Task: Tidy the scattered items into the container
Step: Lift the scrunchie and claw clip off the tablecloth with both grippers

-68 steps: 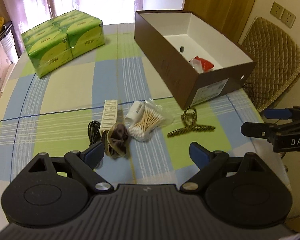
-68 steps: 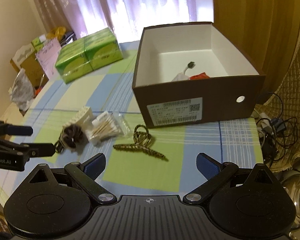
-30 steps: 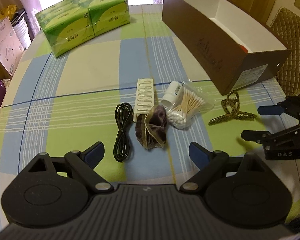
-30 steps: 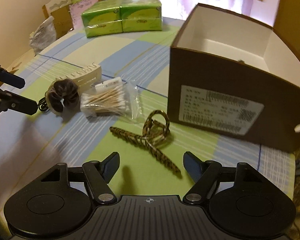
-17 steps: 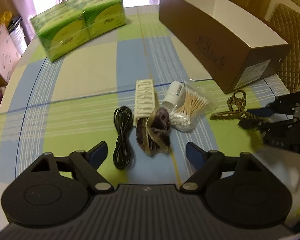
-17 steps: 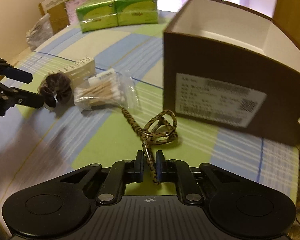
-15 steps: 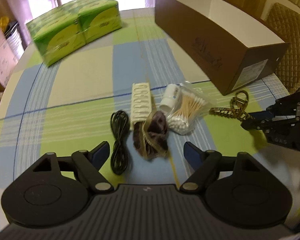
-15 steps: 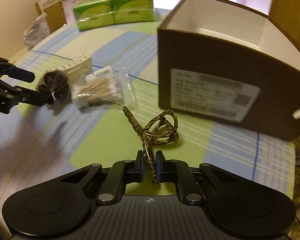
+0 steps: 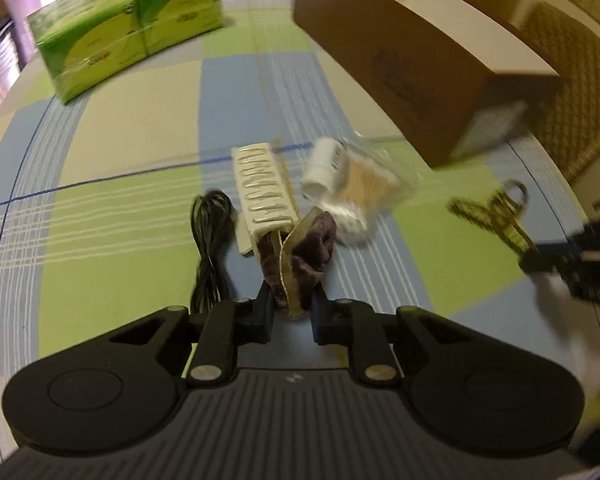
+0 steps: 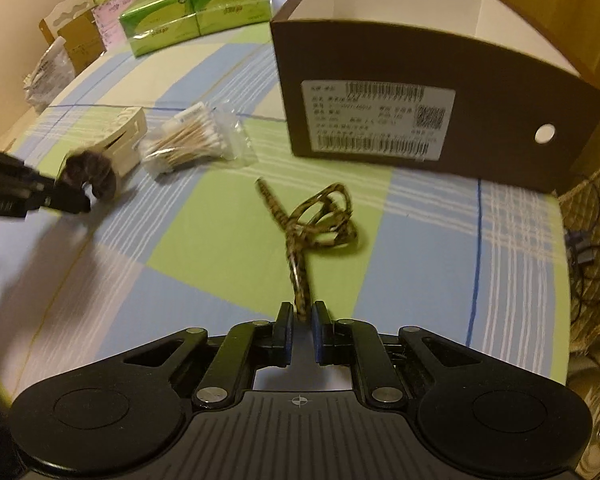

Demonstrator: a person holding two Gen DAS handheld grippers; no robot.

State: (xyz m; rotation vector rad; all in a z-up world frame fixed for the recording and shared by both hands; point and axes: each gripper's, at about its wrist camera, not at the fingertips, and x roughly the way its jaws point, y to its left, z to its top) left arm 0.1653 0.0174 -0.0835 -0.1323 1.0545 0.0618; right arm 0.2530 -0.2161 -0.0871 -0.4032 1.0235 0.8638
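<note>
While both grippers sit low in their own frames, each has something pinched. At the lower centre of the left wrist view, the left gripper (image 9: 291, 310) has just closed its jaws, and they now press on the near end of a brown scrunchie (image 9: 300, 254). That scrunchie lies against the near end of a cream comb (image 9: 262, 192), with a coiled black cable (image 9: 210, 248) just left of it. Up and right of the scrunchie lies a clear bag of swabs (image 9: 360, 192), a small white bottle (image 9: 324, 164) touching its left side.

At the lower centre of the right wrist view, the right gripper (image 10: 300, 318) has its jaws pressed on one arm of a leopard-print clip (image 10: 320, 220); the clip's looped head points away toward the upper right. Whether the clip rests on the cloth or is lifted off it, I cannot tell. Seen from the left wrist, the same clip sits at the right edge, blurred.

Across the upper right of both views stands the brown box (image 10: 420, 80), open at the top, its white label facing the right camera. Its floor is hidden from here. Everything sits on a blue and green checked cloth (image 10: 220, 240). Green tissue packs (image 9: 128, 28) fill the upper left.
</note>
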